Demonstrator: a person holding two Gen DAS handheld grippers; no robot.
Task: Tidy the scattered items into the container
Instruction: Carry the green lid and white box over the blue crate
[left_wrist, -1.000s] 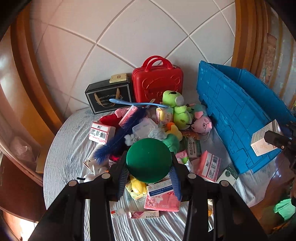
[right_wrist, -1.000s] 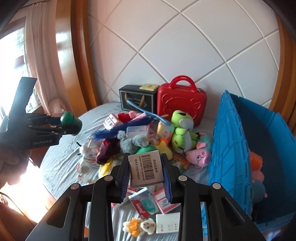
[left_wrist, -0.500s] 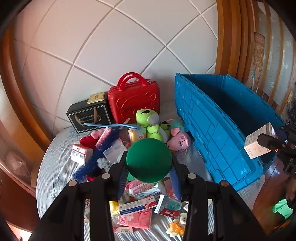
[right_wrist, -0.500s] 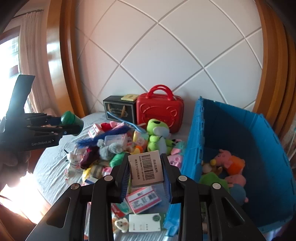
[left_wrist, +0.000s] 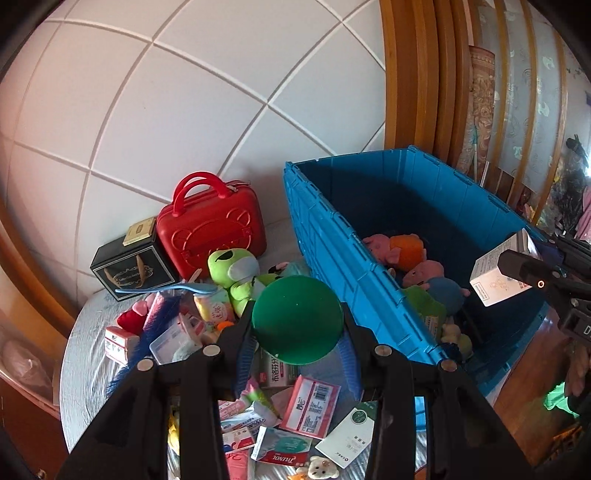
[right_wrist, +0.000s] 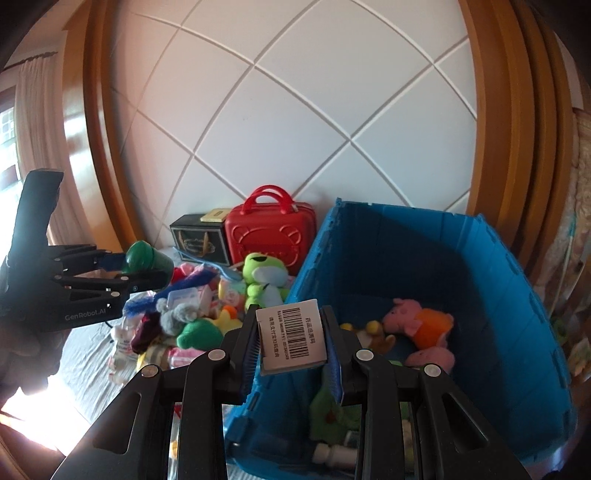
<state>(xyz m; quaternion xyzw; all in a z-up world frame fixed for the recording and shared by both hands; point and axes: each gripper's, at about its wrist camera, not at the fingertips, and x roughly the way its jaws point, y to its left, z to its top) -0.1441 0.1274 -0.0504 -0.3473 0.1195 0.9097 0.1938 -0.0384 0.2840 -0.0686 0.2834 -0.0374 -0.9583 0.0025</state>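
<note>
My left gripper (left_wrist: 297, 325) is shut on a green round cup (left_wrist: 297, 314), held above the pile of items on the cloth-covered table (left_wrist: 85, 354). It also shows at the left in the right wrist view, where the left gripper (right_wrist: 144, 266) carries the green cup (right_wrist: 147, 254). My right gripper (right_wrist: 291, 343) is shut on a white carton with a barcode (right_wrist: 291, 336), held over the near left wall of the open blue crate (right_wrist: 517, 295). In the left wrist view the blue crate (left_wrist: 332, 236) stands to the right, and the right gripper (left_wrist: 517, 269) holds the white carton (left_wrist: 495, 280) above it.
Pig plush toys (left_wrist: 402, 251) and other items lie in the crate. A red case (left_wrist: 210, 229) and a black box (left_wrist: 129, 266) stand against the tiled wall. A green frog plush (left_wrist: 236, 269), a blue feather brush (left_wrist: 147, 332) and several cartons (left_wrist: 314, 402) cover the table.
Both grippers have moved right and slightly up toward the blue crate, each still carrying its item. The crate's inside has come into view, and the right gripper now hangs over its wall.
</note>
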